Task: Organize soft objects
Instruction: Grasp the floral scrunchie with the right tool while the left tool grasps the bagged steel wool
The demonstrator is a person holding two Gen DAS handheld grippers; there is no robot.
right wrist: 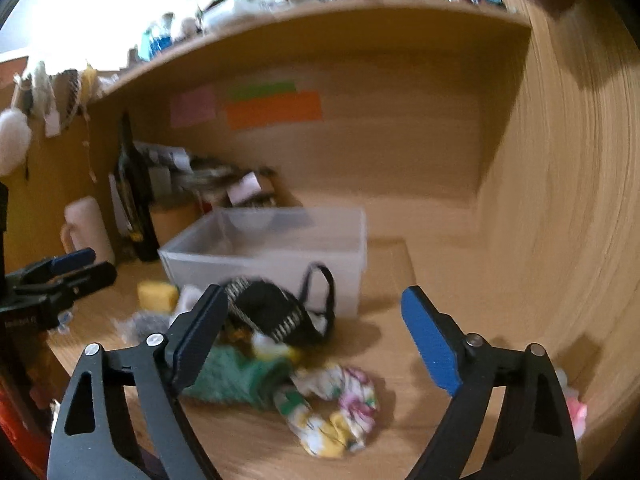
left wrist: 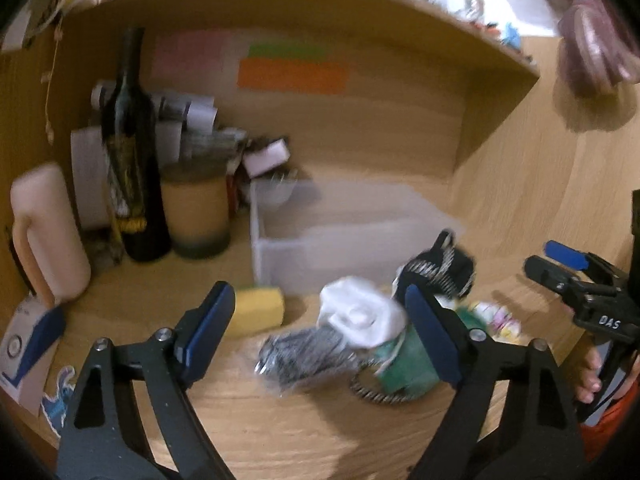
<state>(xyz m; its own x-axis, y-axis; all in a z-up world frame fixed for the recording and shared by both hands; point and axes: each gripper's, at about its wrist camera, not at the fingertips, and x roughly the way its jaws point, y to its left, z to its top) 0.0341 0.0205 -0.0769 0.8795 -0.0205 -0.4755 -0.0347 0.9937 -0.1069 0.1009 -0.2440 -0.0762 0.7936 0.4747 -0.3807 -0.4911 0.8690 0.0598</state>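
A pile of soft things lies on the wooden desk in front of a clear plastic bin (left wrist: 280, 248) (right wrist: 272, 264): a yellow sponge (left wrist: 258, 311) (right wrist: 157, 295), a white cloth (left wrist: 362, 318), a grey mesh scrubber (left wrist: 304, 354) (right wrist: 146, 324), a green fuzzy cloth (left wrist: 404, 368) (right wrist: 236, 376), a black patterned pouch with strap (left wrist: 440, 266) (right wrist: 272, 314) and a floral cloth (right wrist: 340, 408) (left wrist: 498, 318). My left gripper (left wrist: 320, 326) is open above the pile. My right gripper (right wrist: 316, 340) is open above the pile; it also shows in the left wrist view (left wrist: 560, 264).
A dark bottle (left wrist: 132, 152), a cork-banded jar (left wrist: 196, 212), a pale jug (left wrist: 48, 236) and papers crowd the back left corner. A shelf (right wrist: 320, 20) overhangs the desk. A wooden side wall (right wrist: 560, 200) closes the right. The left gripper shows at left in the right wrist view (right wrist: 72, 270).
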